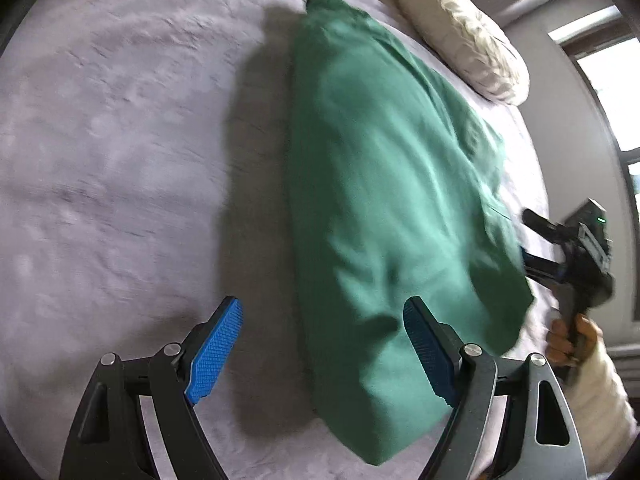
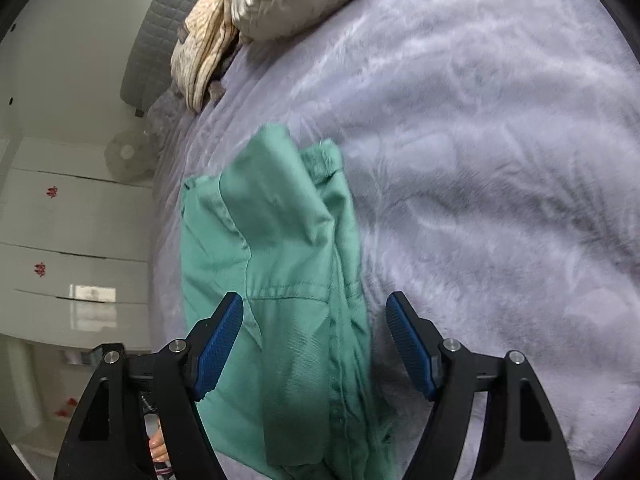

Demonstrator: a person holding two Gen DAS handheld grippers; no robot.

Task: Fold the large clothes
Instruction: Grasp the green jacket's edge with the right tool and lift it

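Note:
A green garment (image 1: 384, 184) lies folded into a long strip on the lavender fleece blanket (image 1: 120, 160) of a bed. My left gripper (image 1: 323, 304) hovers open over the strip's near left edge, and its blue pads touch nothing. At the strip's right edge a hand (image 1: 568, 340) holds the black body of the right gripper (image 1: 588, 248). In the right wrist view the green garment (image 2: 288, 264) shows a pocket seam and a button placket. My right gripper (image 2: 314, 299) stands open above it, its pads clear of the cloth.
A cream quilted item (image 1: 464, 40) and a beige bundle (image 2: 204, 40) lie at the head of the bed. A grey padded headboard (image 2: 160, 32), white drawers (image 2: 72, 240) and a fan (image 2: 126, 154) stand beyond the bed's edge. A window (image 1: 612, 80) is at the right.

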